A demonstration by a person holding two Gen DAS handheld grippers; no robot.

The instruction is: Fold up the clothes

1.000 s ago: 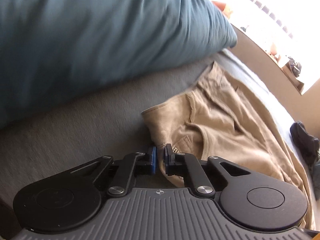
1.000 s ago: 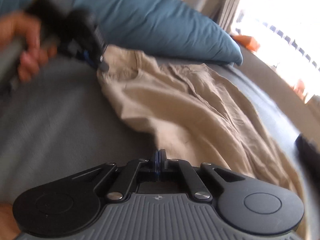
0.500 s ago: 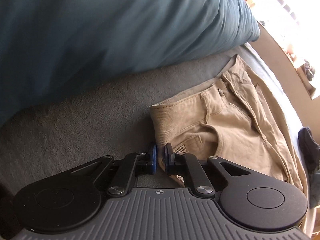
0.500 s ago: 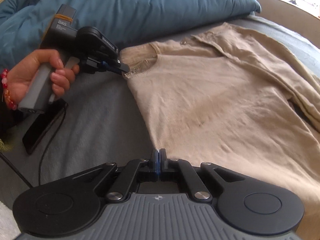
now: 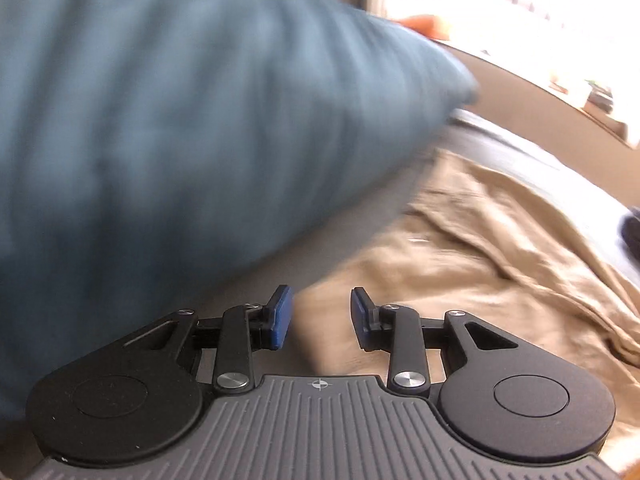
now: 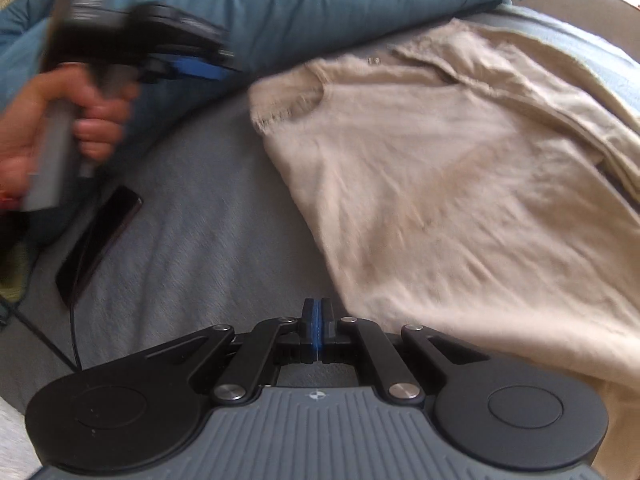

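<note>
1. Grey bedding (image 6: pixel 208 240) is the work surface, and I see the tan trousers (image 6: pixel 460 184) spread flat on it, waistband toward the blue pillow (image 6: pixel 320 4) and legs running off to the right.
2. On my left view the trousers (image 5: pixel 480 264) lie just ahead of and under the left gripper (image 5: pixel 321 318); the picture is smeared by motion.
3. My left gripper's fingers stand apart and have just been opening; the tan cloth shows in the gap behind them, but the pads (image 5: pixel 280 316) do not press on it.
4. From the right view, the left gripper (image 6: pixel 208 70) sits up beside the pillow, clear of the waistband corner, gripped by a hand (image 6: pixel 60 120).
5. My right gripper (image 6: pixel 317 330) has its fingers pressed together with nothing between them, hovering at the near edge of the trousers over the bedding.
6. A dark phone (image 6: pixel 100 244) lies on the bedding at left, with a black cable (image 6: pixel 74 344) trailing near it.
7. Bright window light washes out the far right of the left view.
</note>
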